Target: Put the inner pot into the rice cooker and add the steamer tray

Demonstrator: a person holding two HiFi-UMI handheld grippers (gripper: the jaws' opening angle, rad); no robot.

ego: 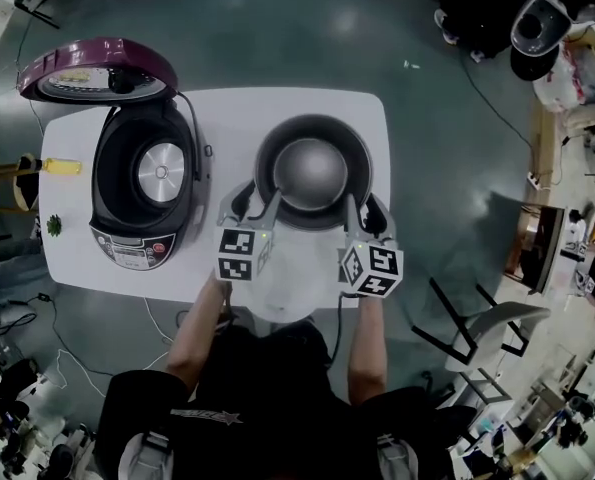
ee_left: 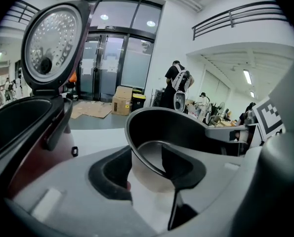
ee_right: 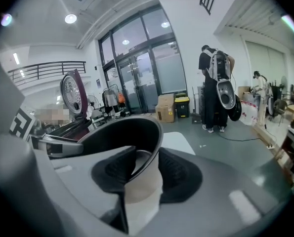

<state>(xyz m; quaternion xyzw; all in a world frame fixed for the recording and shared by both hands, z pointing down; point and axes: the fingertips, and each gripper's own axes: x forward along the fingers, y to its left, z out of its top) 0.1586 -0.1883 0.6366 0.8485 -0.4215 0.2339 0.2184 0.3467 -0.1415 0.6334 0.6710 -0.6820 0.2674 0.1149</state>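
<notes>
**A:** Where's the inner pot (ego: 312, 173)?

**B:** On the right half of the white worktop (ego: 377, 128), just right of the rice cooker (ego: 142, 183). It's upright with its mouth up. Being round, it has no long axis.

**A:** And the tongs?

**B:** The left tongs (ego: 257, 203) pinch its near-left rim, one pad inside the wall and one outside. The right tongs (ego: 364, 213) pinch the near-right rim the same way.

**A:** The cooker?

**B:** Its purple lid (ego: 97, 68) is raised on the far side, and the heating plate (ego: 162, 173) is showing.

**A:** The room?

**B:** A grey-green floor (ego: 277, 18), with glass doors (ee_left: 112, 63) and cardboard boxes (ee_left: 122, 100) beyond, and a person (ee_right: 213, 90) standing.
</notes>
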